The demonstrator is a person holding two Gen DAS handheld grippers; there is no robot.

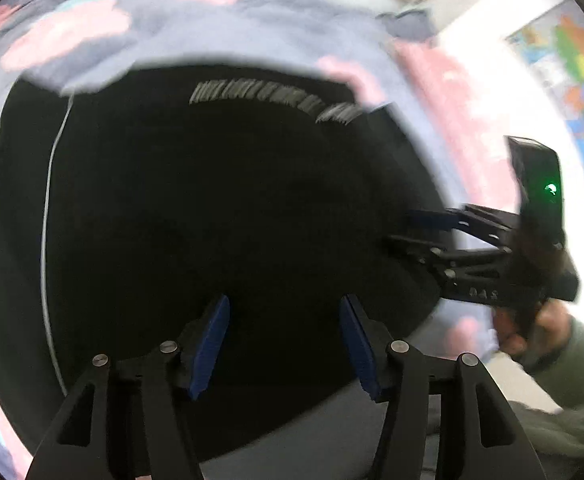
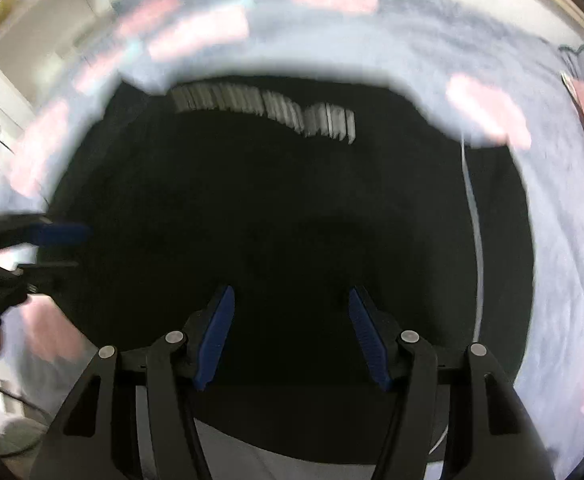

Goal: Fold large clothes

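Blue pads [image 1: 208, 344] of the left claw [image 1: 284, 344] sit closest to the lens, standing apart with nothing between them, poised over a black garment [image 1: 212, 208]. That garment lies spread flat on a bed covered by a pale blue sheet [image 1: 172, 28] with pink patches. A band of white lettering [image 1: 268, 98] runs across the black cloth on its far side, and a thin white cord [image 1: 46, 216] curves along one edge. Motion blur smears much of both views.

At the garment's right edge, the right claw [image 1: 420, 228] reaches in, its fingers apart and empty, held by a hand [image 1: 532, 324] in a grey-green sleeve. A coloured map [image 1: 576, 80] hangs on the wall behind.

From the right wrist, the right claw [image 2: 292, 336] shows its blue pads [image 2: 218, 336] spread over the same black cloth [image 2: 272, 200], gripping nothing. The left claw [image 2: 58, 248] enters at the left edge of that view.
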